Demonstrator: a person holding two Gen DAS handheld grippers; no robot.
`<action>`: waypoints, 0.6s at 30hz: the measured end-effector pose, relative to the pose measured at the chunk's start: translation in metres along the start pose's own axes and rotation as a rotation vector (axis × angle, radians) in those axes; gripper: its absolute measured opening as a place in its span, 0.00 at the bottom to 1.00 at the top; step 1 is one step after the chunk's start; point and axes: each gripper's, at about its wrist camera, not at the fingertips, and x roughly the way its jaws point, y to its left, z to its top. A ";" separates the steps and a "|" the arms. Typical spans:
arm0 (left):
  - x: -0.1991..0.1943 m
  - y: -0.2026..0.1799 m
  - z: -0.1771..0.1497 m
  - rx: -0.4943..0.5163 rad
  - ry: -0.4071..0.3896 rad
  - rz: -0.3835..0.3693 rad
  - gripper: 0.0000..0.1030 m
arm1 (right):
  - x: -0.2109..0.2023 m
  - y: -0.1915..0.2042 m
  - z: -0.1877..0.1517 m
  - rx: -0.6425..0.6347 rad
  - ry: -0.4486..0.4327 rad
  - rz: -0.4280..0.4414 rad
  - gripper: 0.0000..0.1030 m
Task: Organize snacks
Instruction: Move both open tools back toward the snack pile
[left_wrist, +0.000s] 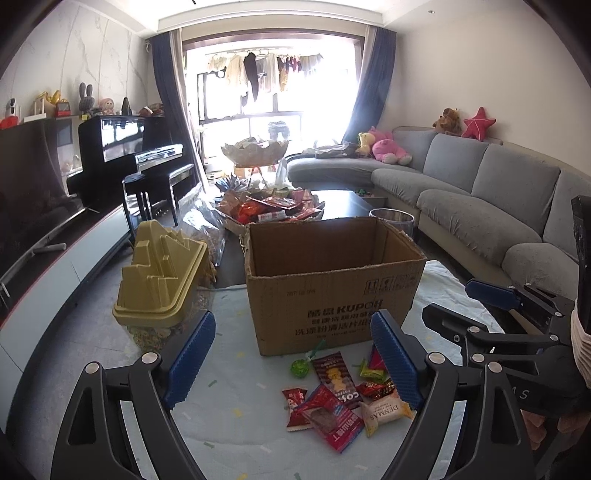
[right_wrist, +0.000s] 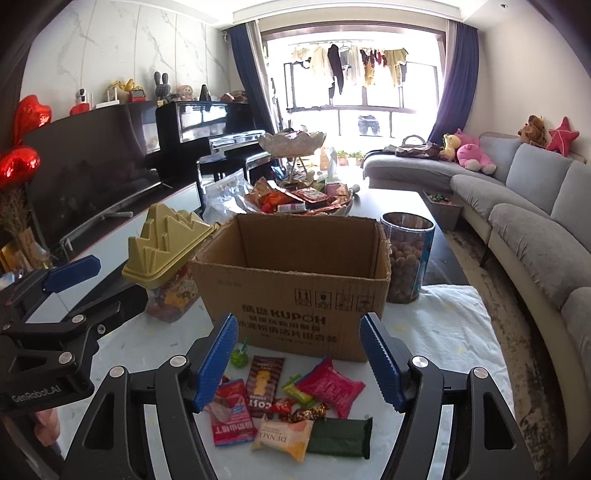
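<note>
Both claws are seen held above a worktop (right_wrist: 461, 332) covered by a pale cloth; the left claw (left_wrist: 293, 354) is spread wide with nothing between its blue pads, and the right claw (right_wrist: 299, 360) is likewise parted and empty; a loose heap of wrapped snacks (right_wrist: 291, 406) is spread on the cloth just in front of an open cardboard box (right_wrist: 295, 288); a jar with a gold peaked lid (right_wrist: 168, 251) is set left of the box; a clear canister (right_wrist: 406, 254) is set at its right.
</note>
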 end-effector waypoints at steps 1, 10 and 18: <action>0.000 0.000 -0.004 -0.005 0.008 -0.004 0.84 | 0.000 0.000 -0.004 -0.002 0.007 -0.002 0.67; 0.010 -0.002 -0.048 -0.022 0.099 -0.033 0.84 | 0.006 0.004 -0.045 -0.018 0.088 -0.005 0.67; 0.025 0.001 -0.081 -0.005 0.150 -0.059 0.84 | 0.024 0.005 -0.084 -0.007 0.194 0.001 0.67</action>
